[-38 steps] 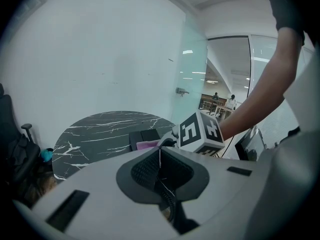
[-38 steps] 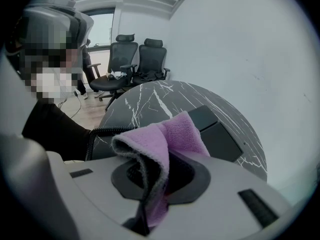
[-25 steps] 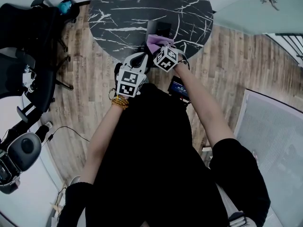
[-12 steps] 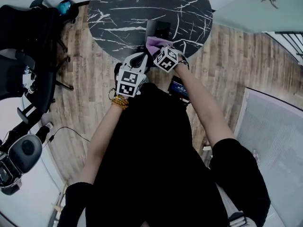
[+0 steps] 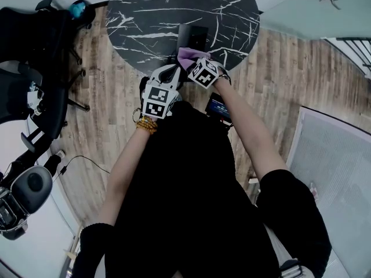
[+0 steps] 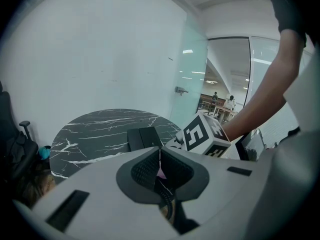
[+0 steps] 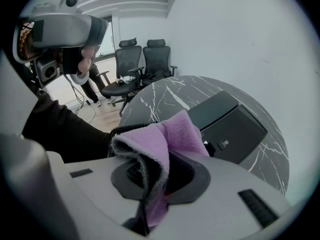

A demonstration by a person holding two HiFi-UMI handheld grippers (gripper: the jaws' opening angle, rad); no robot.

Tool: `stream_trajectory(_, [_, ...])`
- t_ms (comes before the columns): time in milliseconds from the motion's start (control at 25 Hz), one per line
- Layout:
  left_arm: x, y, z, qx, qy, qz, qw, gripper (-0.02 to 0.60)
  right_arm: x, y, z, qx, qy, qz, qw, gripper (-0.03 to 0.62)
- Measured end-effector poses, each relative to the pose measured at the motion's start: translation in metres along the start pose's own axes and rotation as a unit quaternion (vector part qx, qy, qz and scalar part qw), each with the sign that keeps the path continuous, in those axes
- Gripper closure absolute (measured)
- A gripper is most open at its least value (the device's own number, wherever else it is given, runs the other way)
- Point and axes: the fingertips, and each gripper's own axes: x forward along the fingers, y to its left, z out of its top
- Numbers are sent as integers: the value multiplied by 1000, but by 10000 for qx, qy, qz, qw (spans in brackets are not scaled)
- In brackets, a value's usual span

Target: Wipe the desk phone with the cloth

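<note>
Nothing much has shifted. My right hand-held gripper [image 7: 157, 176] stays clamped on the cloth [image 7: 175, 134], with the desk phone [image 7: 235, 126] just ahead-right. The left hand-held gripper [image 6: 159, 166] is closed.

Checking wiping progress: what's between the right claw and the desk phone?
In the right gripper view, only the purple cloth held in the right claw, bulging toward the phone.

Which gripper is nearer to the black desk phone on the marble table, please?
Right. The right gripper, shut on the purple cloth, hovers just short of the black desk phone; the left gripper, on a coiled cord, sits farther back.
</note>
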Motion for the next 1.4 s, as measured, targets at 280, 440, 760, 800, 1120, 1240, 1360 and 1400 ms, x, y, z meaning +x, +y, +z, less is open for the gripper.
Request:
stream_trajectory(280, [1,-1,0,-8,-5,-9,10000,561,1,5,-2,12,35,168,9999,536])
stream_trajectory(440, [2,-3,0,-15,42,-37,10000,561,1,8,-3,88,39,272,9996,536])
stream_trajectory(760, [4,-6,-3,-7,107,-54,9999,561,0,14,-4,277,28,491,9984,536])
stream_trajectory(800, [4,-6,-3,-5,109,-54,9999,561,0,13,-4,324,-1,490,9983,536])
stream_trajectory(1120, [2,-4,-3,-7,110,-11,9999,561,-2,15,-8,545,-5,835,9950,536])
stream_trajectory(1240, [2,-3,-2,-13,98,1,10000,561,-8,15,-8,300,61,1216,9921,534])
stream_trajectory(1360, [2,-3,-4,-34,100,0,9999,561,-22,13,-4,14,7,1612,9869,534])
stream_trajectory(1400, [2,-3,-4,-41,99,-1,9999,561,-28,8,-1,-12,-53,1666,9860,534])
